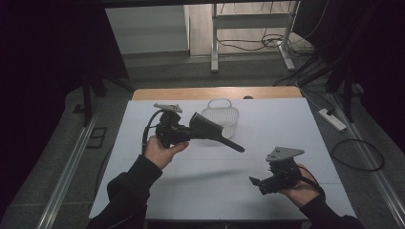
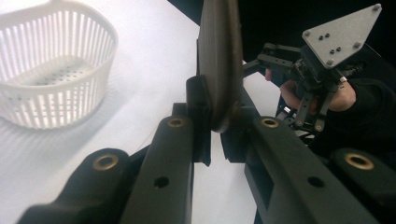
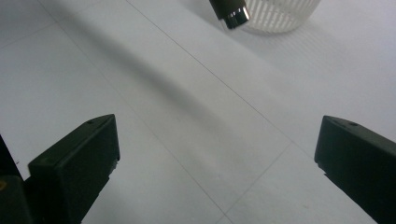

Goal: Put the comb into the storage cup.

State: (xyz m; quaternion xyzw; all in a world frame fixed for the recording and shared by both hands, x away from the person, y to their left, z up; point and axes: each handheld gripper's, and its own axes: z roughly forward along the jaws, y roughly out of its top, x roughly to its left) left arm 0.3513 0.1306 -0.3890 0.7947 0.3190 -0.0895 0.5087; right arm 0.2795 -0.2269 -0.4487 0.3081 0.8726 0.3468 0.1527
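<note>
Broadly, the white-covered rectangular table [image 1: 267, 143] takes up most of the high view, with a strip of bare wood along its far edge. Near that far edge stands a white plastic slotted basket with a thin hoop handle [image 1: 220, 117], upright, its floor dotted with small holes. Just in front of the basket, raised above the table, the left gripper [image 1: 187, 130] is clenched on a black spatula-like utensil with a broad flared head and a slim straight handle [image 1: 212, 131]. Its jaws pinch the flat head edge-on, as the left gripper view shows, where the dark, matte, slightly rounded blade [image 2: 219, 65] stands upright between the pads. The handle slants out to the right and down toward the table without touching it, and it ends in what looks like a shiny metal cap [image 3: 235, 15], though that tip is partly cut off in the right gripper view. Well apart, at the near right of the table, the right gripper [image 1: 255, 182] is released, its jaws spread wide with nothing but bare tabletop between them.
</note>
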